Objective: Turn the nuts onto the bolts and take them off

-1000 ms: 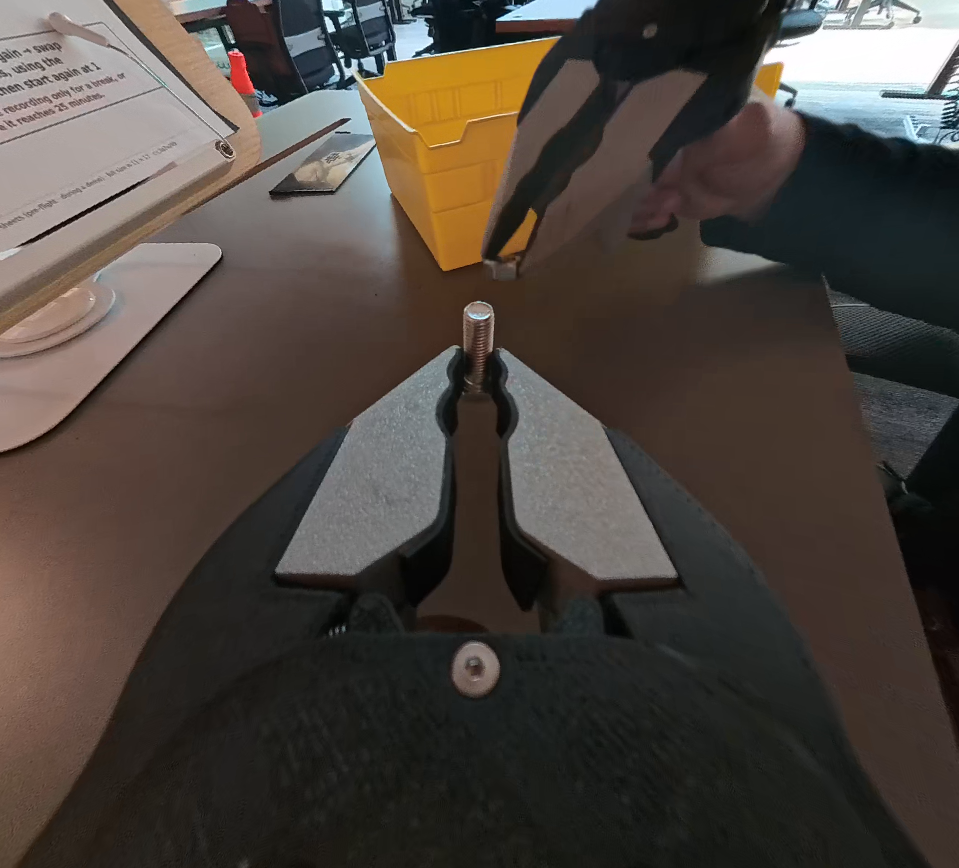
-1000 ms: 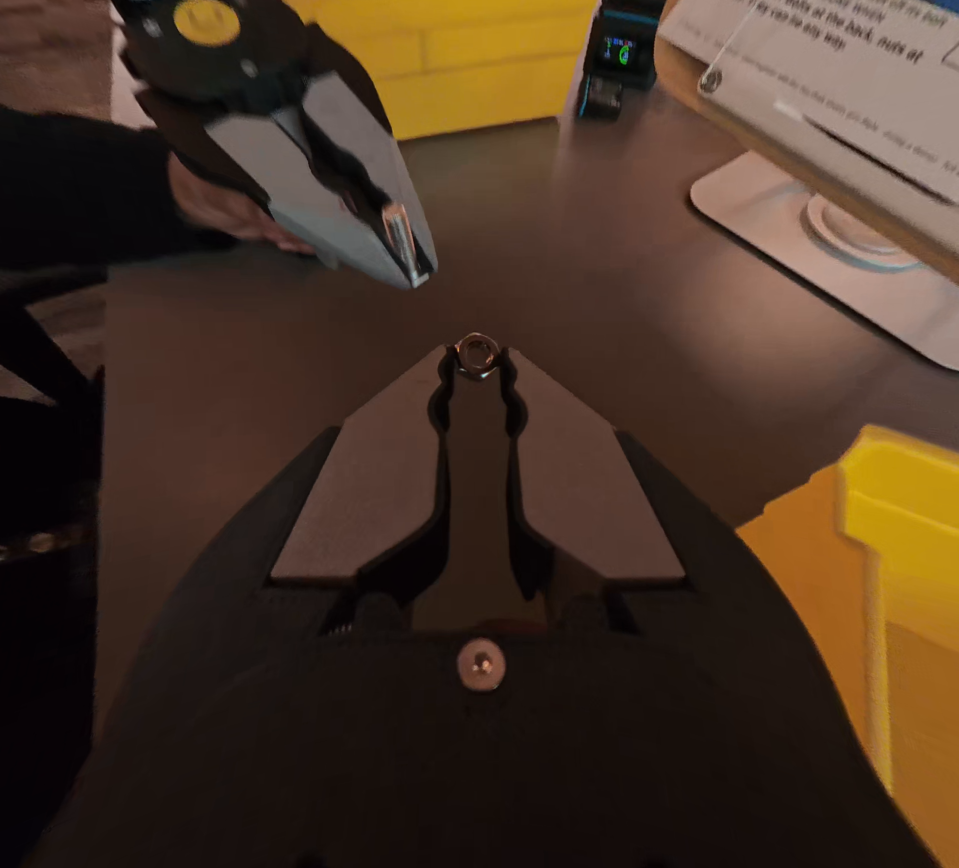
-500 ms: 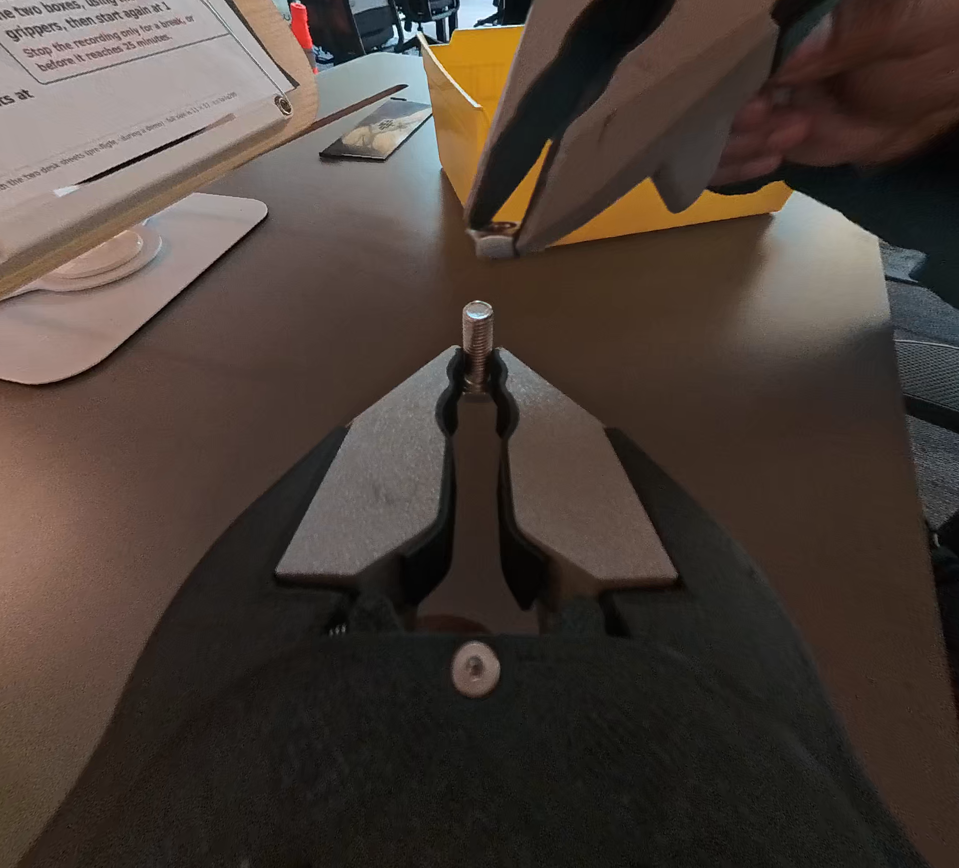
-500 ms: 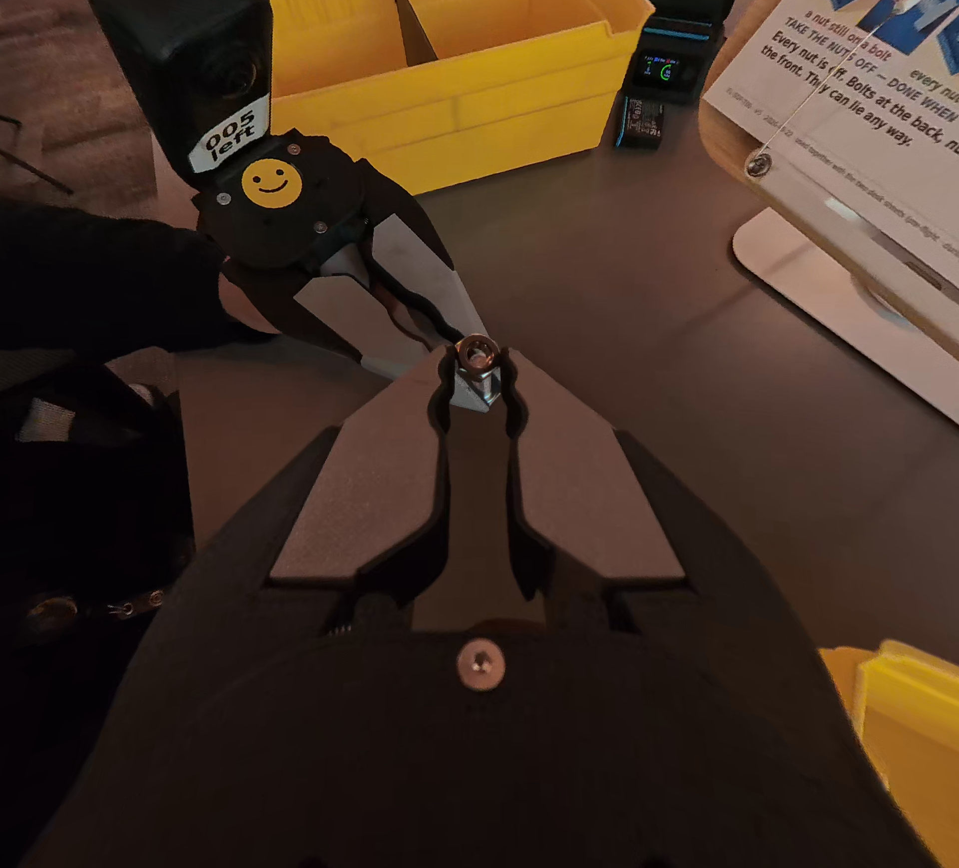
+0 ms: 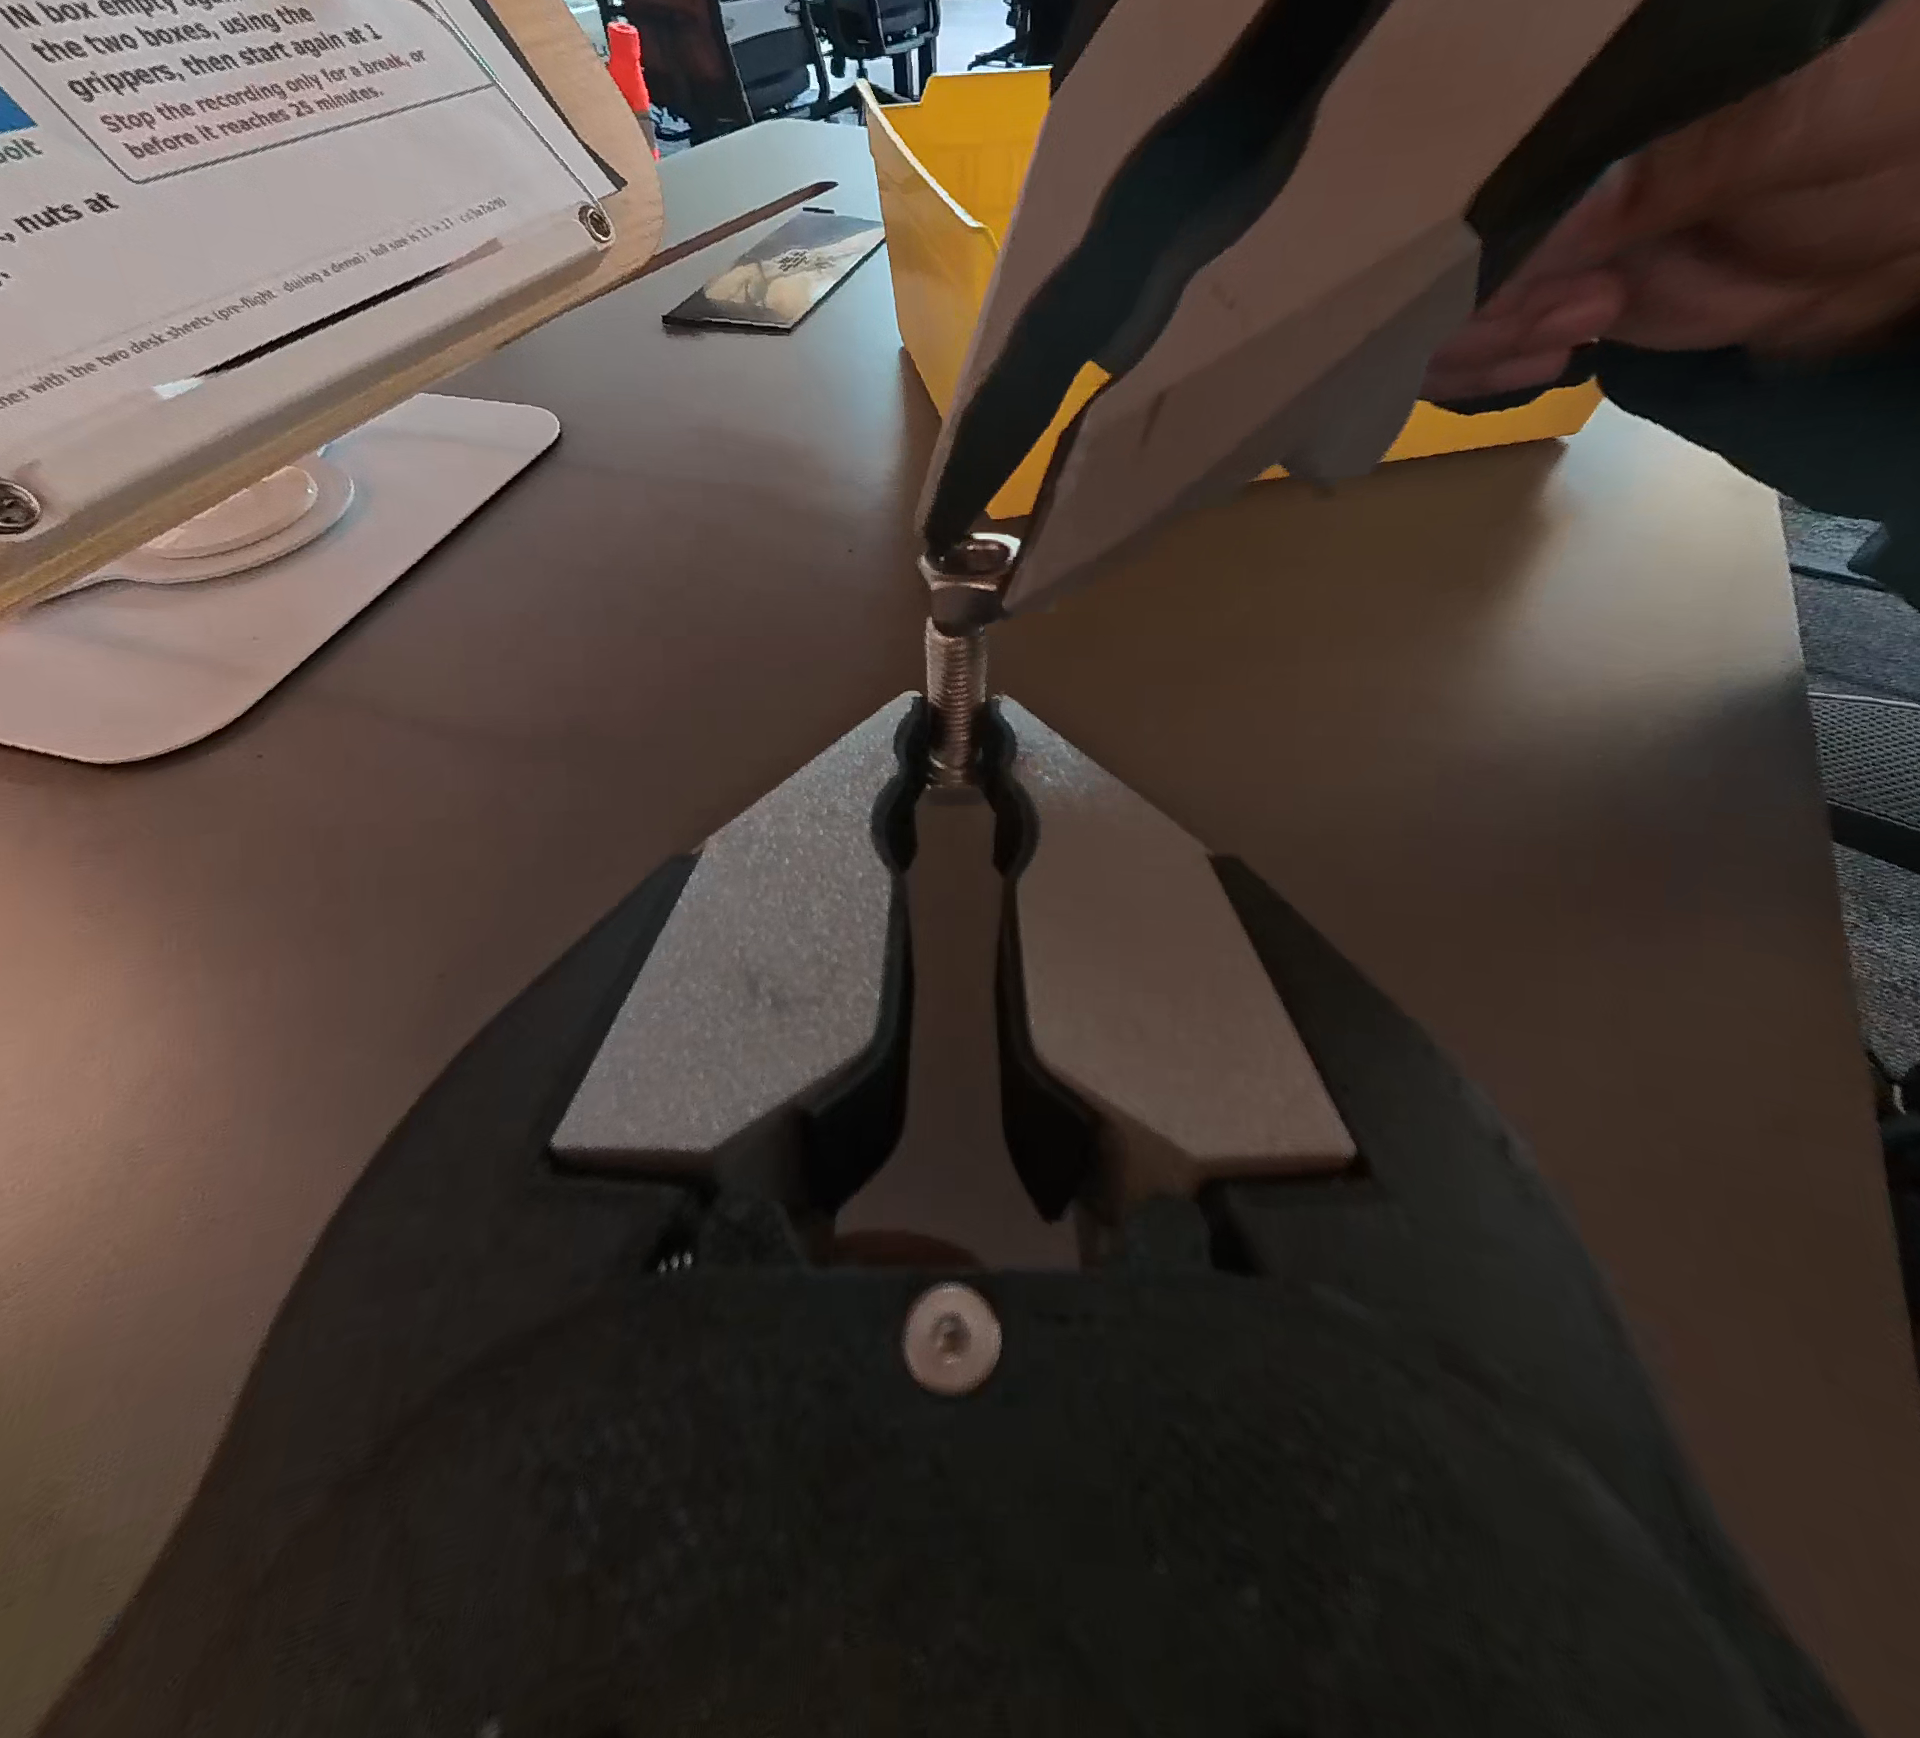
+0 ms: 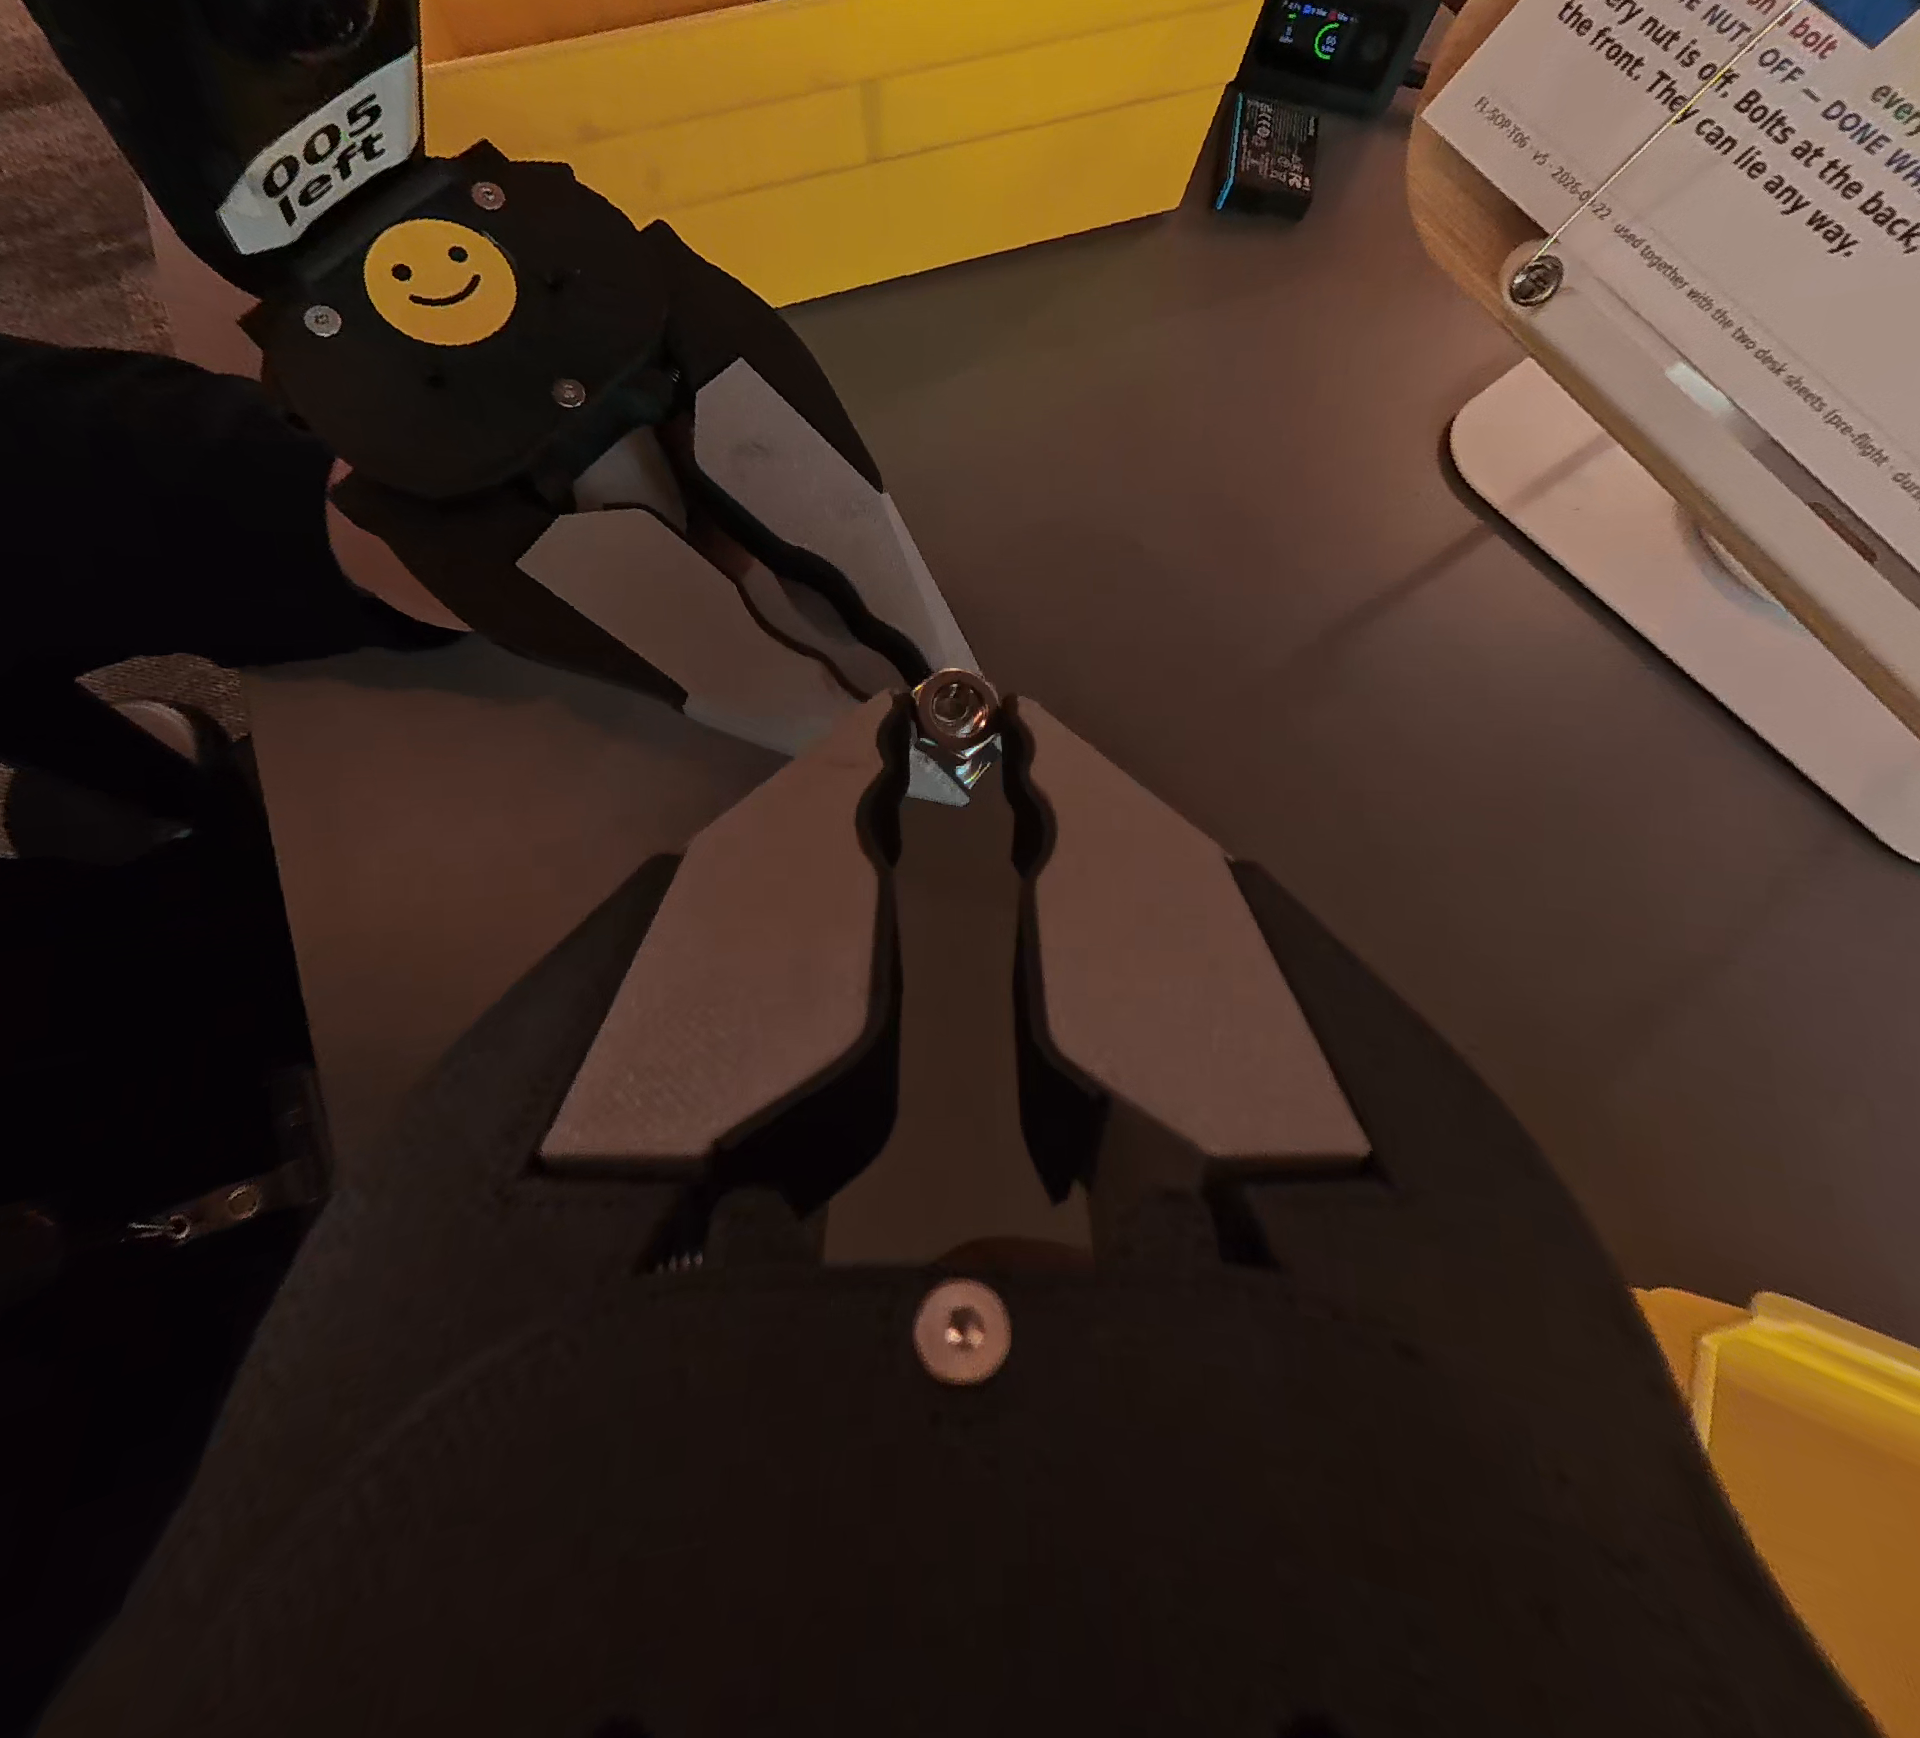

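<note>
**Steel nut meets steel bolt between two hand-held grippers**

Steel on steel: a threaded bolt (image 5: 953, 701) stands upright, pinched near its lower end between the tips of the left gripper (image 5: 953, 753), whose jaws are drawn narrow around it. Directly above those tips, the right gripper (image 5: 971, 582) reaches down at a slant from the upper right and holds a hex nut (image 5: 966, 571) on the top end of the bolt, its jaws closed to a narrow gap on the nut's sides. How far the nut sits down on the thread cannot be told.

From the right gripper's (image 6: 956, 727) own camera, the nut (image 6: 951, 709) sits at the very tips with its hole facing the lens, and the left gripper (image 6: 914, 691) comes in from the upper left, a round yellow sticker (image 6: 440, 280) on its black body.

Both tools are above a dark brown table (image 5: 1403, 753). Beyond the left gripper's tips, behind the right gripper, stands a yellow bin (image 5: 940, 213); to the far left is a tilted board with a printed sheet (image 5: 260, 99) on a white base (image 5: 260, 566). Beyond the right gripper's tips is a divided yellow bin (image 6: 831, 57), with a small black device (image 6: 1320, 57) beside it.
</note>
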`<state>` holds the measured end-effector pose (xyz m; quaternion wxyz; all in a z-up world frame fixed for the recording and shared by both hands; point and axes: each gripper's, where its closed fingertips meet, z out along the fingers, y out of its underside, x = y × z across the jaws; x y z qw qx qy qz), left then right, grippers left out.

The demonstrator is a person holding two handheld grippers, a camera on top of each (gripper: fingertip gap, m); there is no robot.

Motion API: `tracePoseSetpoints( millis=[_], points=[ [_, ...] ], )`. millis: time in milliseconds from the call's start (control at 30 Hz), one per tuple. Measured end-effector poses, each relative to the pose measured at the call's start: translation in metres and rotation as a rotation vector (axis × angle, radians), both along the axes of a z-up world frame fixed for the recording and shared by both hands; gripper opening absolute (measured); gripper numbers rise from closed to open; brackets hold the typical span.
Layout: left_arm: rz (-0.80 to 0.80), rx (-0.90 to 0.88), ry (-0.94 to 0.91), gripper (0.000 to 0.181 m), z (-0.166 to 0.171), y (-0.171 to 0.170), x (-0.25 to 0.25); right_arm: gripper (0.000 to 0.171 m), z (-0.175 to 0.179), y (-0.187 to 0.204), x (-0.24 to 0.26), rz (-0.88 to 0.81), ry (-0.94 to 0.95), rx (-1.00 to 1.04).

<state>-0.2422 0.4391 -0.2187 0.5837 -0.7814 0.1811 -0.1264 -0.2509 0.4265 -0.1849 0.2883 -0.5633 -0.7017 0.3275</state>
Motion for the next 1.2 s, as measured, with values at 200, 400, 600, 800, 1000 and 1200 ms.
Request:
tracePoseSetpoints(
  millis=[200, 400, 600, 800, 1000, 1200],
  points=[
    [0.002, -0.004, 0.006, 0.007, -0.001, 0.0, 0.0, 0.015, -0.002, 0.0, -0.002, -0.001, -0.004, 0.021],
    [0.008, -0.007, 0.02, 0.007, -0.002, 0.001, -0.001, 0.015, -0.006, 0.0, -0.004, -0.004, -0.006, 0.03],
    [0.026, -0.01, 0.056, 0.007, -0.005, 0.002, -0.002, 0.015, -0.008, 0.001, -0.004, 0.011, -0.057, 0.071],
    [0.058, -0.012, 0.092, 0.007, -0.007, 0.003, -0.007, 0.015, -0.011, 0.002, -0.008, 0.004, -0.111, 0.133],
    [0.07, -0.014, 0.1, 0.007, -0.008, 0.003, -0.008, 0.015, -0.012, 0.002, -0.01, -0.048, -0.129, 0.132],
    [0.078, -0.007, 0.098, 0.007, -0.006, 0.003, -0.009, 0.015, -0.011, 0.002, -0.011, -0.08, -0.116, 0.109]
  ],
)
